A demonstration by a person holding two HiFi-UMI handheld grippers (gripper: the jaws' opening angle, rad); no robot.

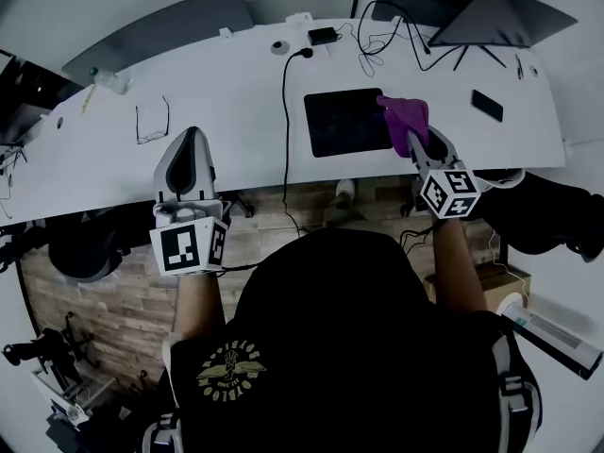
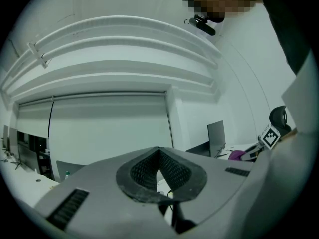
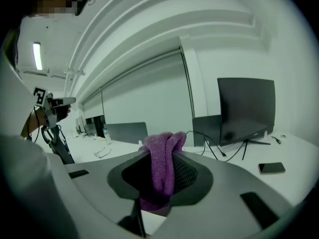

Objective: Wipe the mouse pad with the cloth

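A black mouse pad (image 1: 344, 121) lies flat on the white desk (image 1: 226, 92), right of centre. My right gripper (image 1: 412, 142) is shut on a purple cloth (image 1: 406, 121), held at the pad's right edge, above the desk. In the right gripper view the cloth (image 3: 162, 168) is pinched between the jaws and sticks up past them. My left gripper (image 1: 193, 159) hangs at the desk's front edge, left of the pad, with its jaws closed and nothing between them (image 2: 158, 176).
Glasses (image 1: 151, 123) lie on the desk's left part. A black cable (image 1: 286, 121) runs from a plug down over the front edge just left of the pad. A phone (image 1: 487, 105), monitors (image 1: 491, 17) and a charger (image 1: 323, 36) sit further back.
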